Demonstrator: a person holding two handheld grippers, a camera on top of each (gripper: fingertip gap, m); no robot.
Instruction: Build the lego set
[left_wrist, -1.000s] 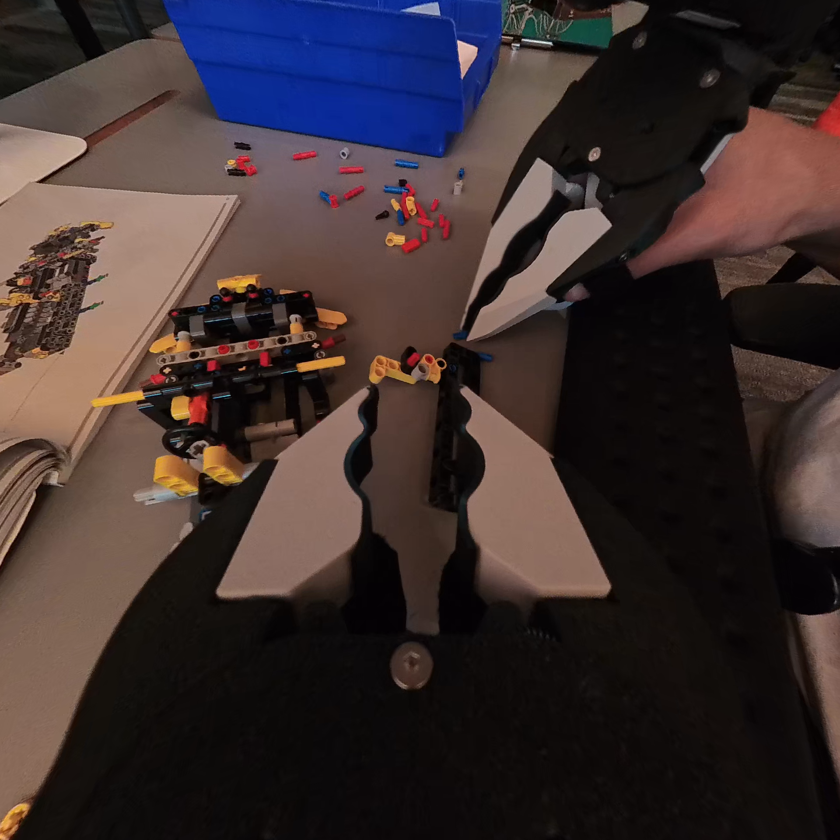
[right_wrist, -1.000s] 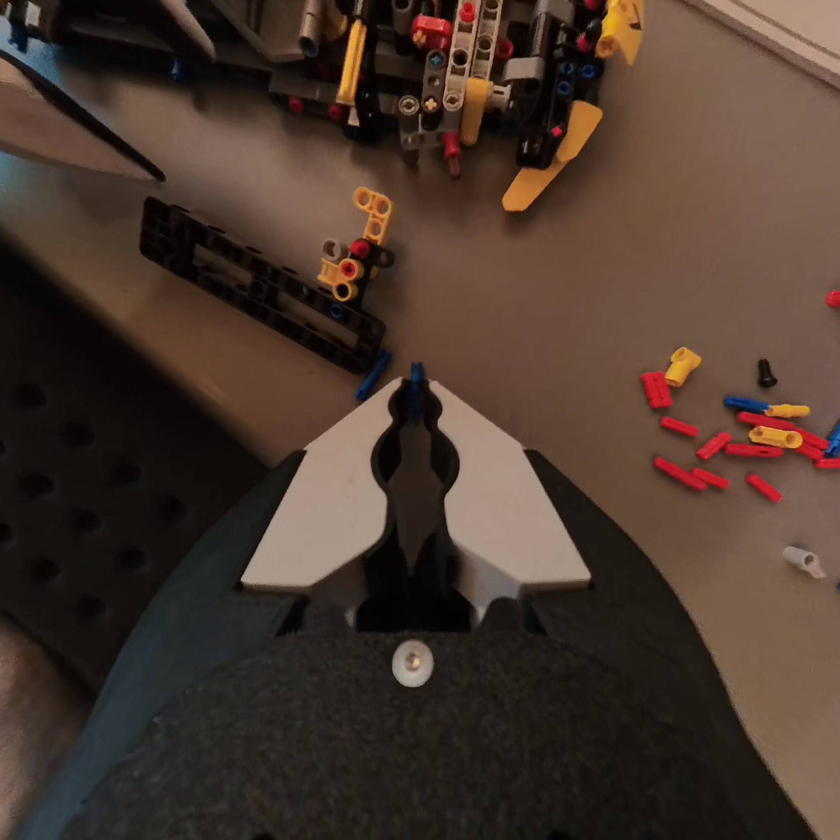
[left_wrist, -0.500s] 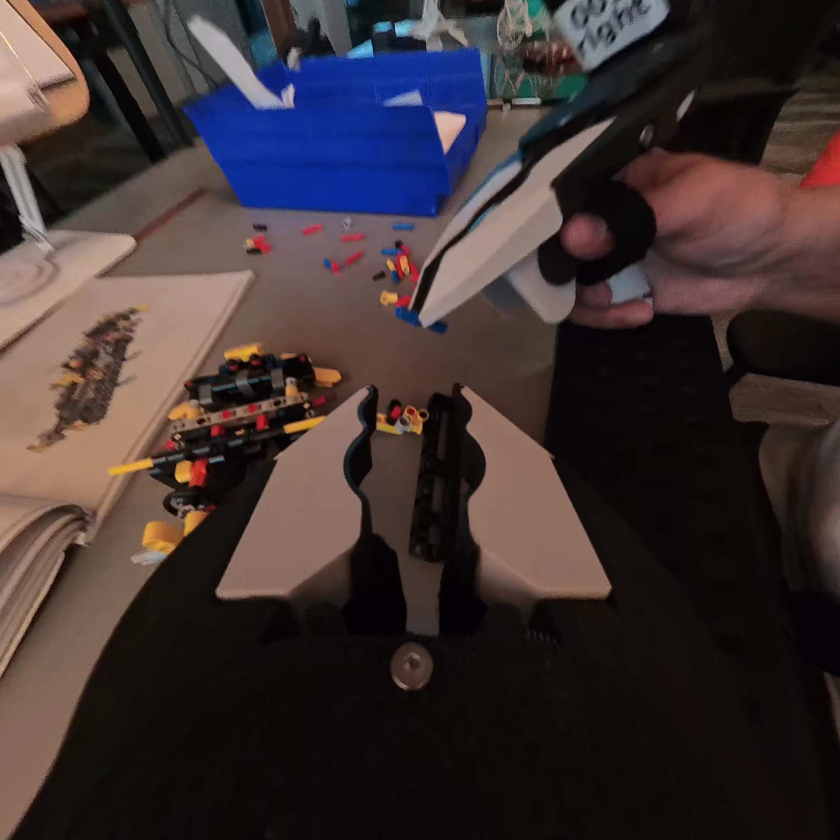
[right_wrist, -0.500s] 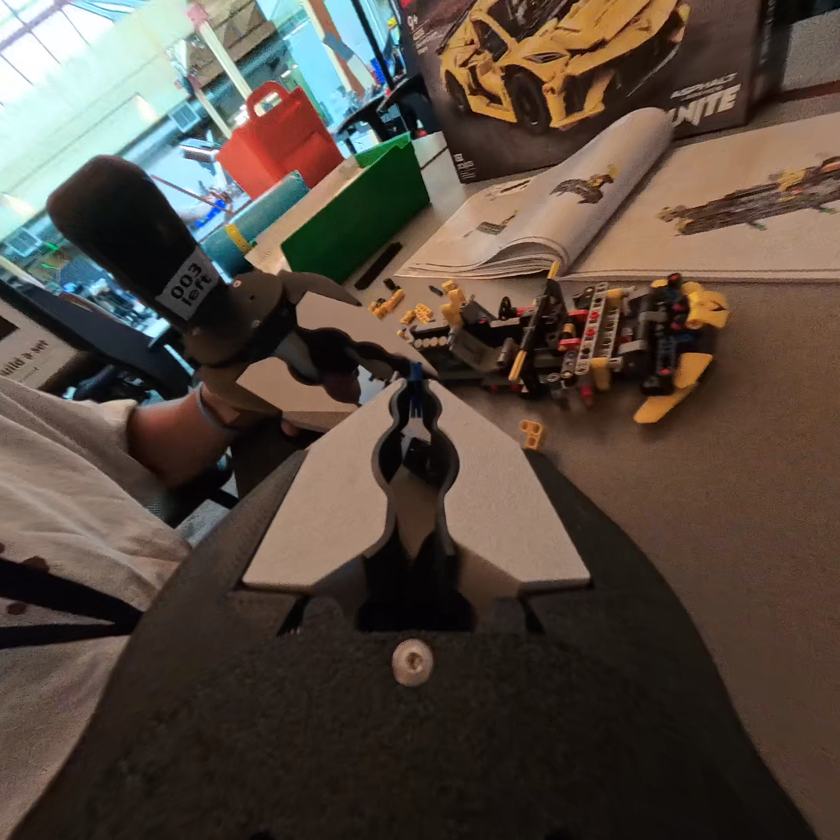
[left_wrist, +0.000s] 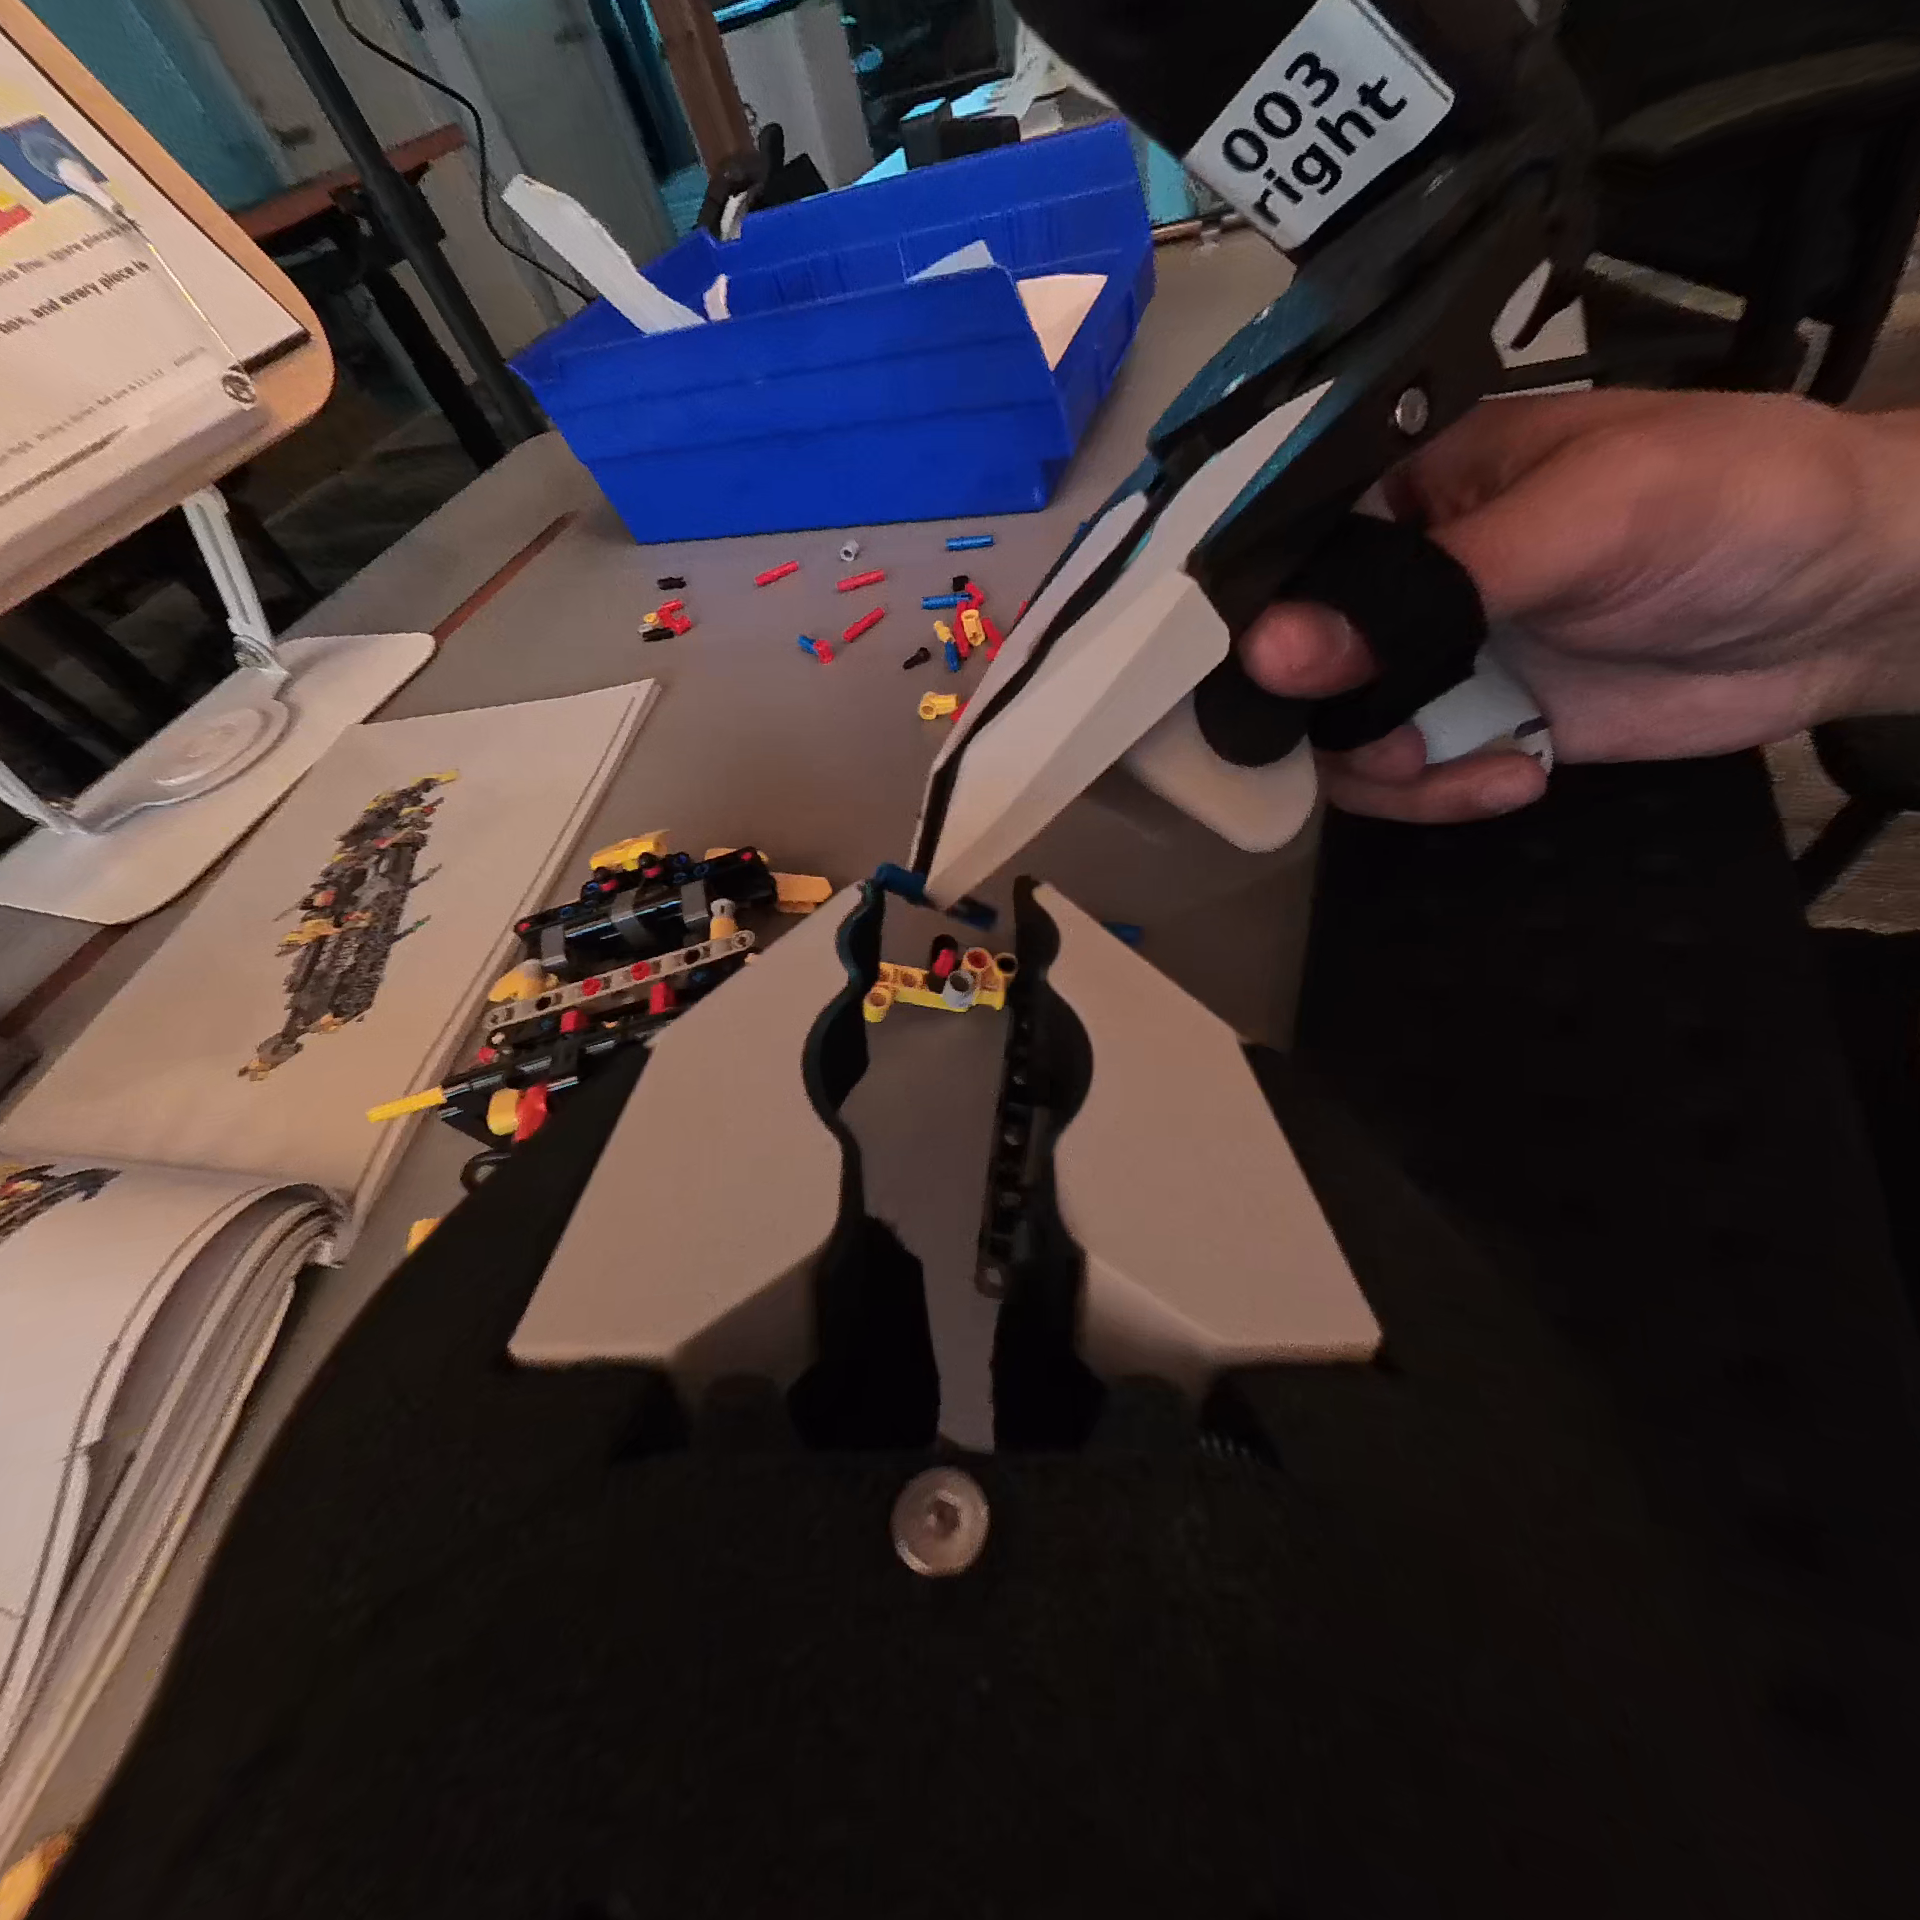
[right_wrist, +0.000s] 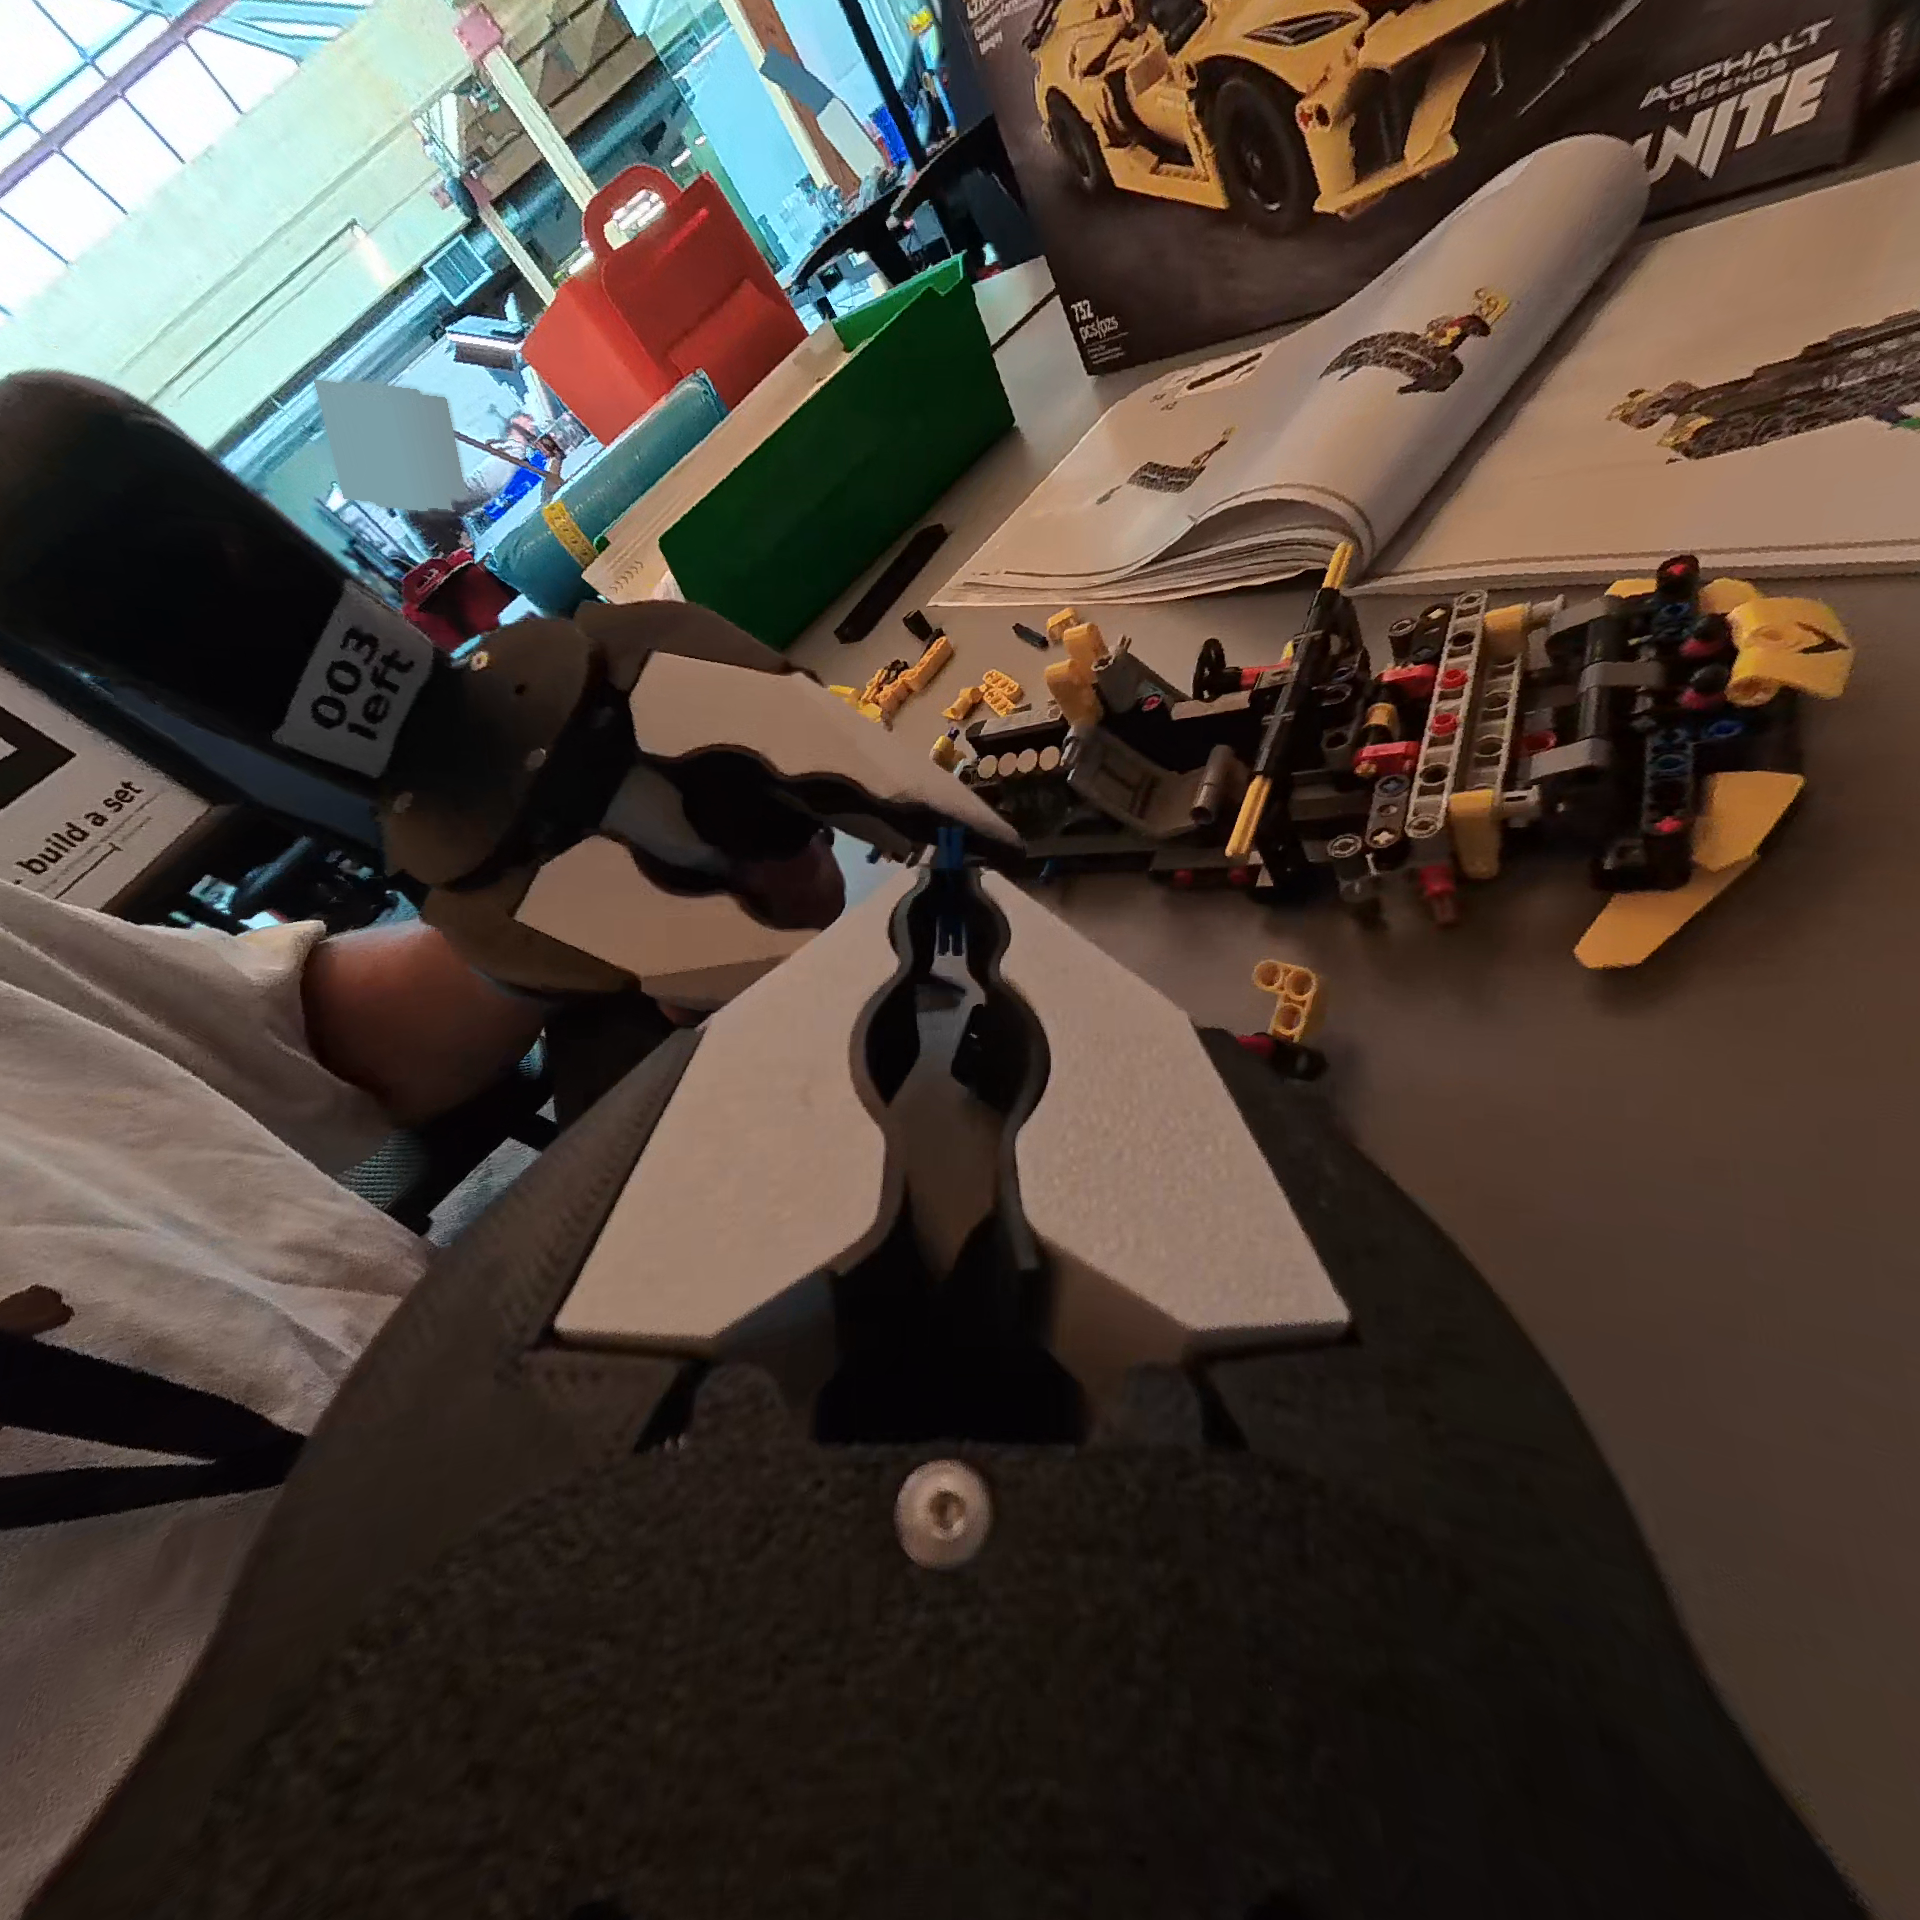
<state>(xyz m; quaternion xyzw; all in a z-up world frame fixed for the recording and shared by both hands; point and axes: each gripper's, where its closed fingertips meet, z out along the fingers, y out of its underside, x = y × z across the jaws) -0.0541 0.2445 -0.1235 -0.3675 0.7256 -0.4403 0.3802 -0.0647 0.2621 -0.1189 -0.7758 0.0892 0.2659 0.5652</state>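
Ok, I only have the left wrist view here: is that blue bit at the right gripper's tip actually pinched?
Observer: Yes. The right wrist view shows the blue pin clamped between the right gripper's closed tips.
Operator: Is the set's box around?
Observer: It stands behind the open instruction booklet, with a yellow car pictured on the box.
Operator: Any other bins?
Observer: A green bin sits left of the booklet.

Glossy plastic blue bin (left_wrist: 831, 384), matt paper instruction booklet (left_wrist: 416, 894), smooth matt grey table (left_wrist: 727, 748).
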